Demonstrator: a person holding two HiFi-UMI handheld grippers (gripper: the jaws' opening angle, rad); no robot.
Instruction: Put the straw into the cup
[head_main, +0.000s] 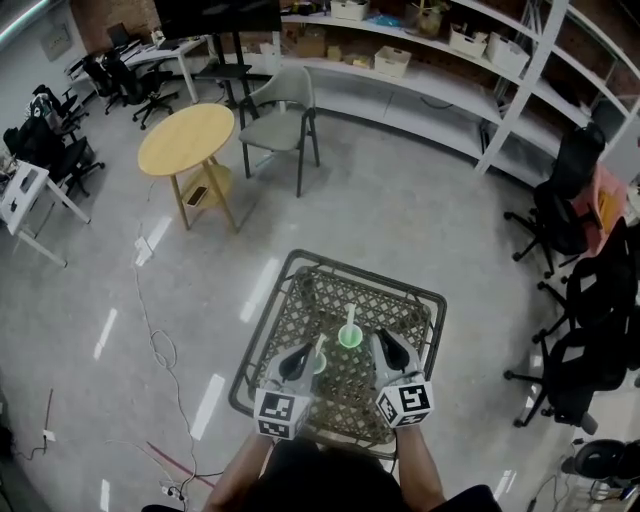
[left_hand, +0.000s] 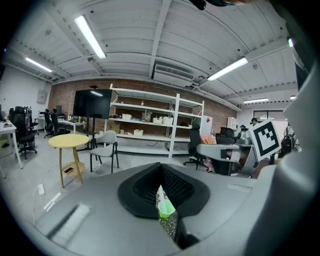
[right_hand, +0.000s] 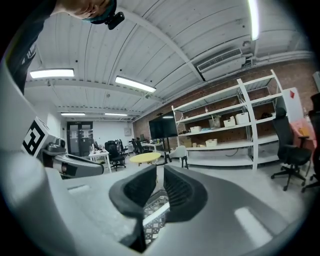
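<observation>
Item: straw (head_main: 350, 316), white, standing in the green cup (head_main: 349, 337) at lower centre of the head view, on the mesh bench (head_main: 310, 300). A second cup (left_hand: 166, 207) shows beneath the left tongs (left_hand: 161, 175), whose tips are pressed together with no grip confirmed, and the right tongs (right_hand: 160, 174) are slightly parted, clasping nothing. Handling, as judged: insertion looks complete, so both tongs should draw straight up and back, clear of the straw, lest the light cup tip. Markings: no legible writing, only square patterns on the cubes.
</observation>
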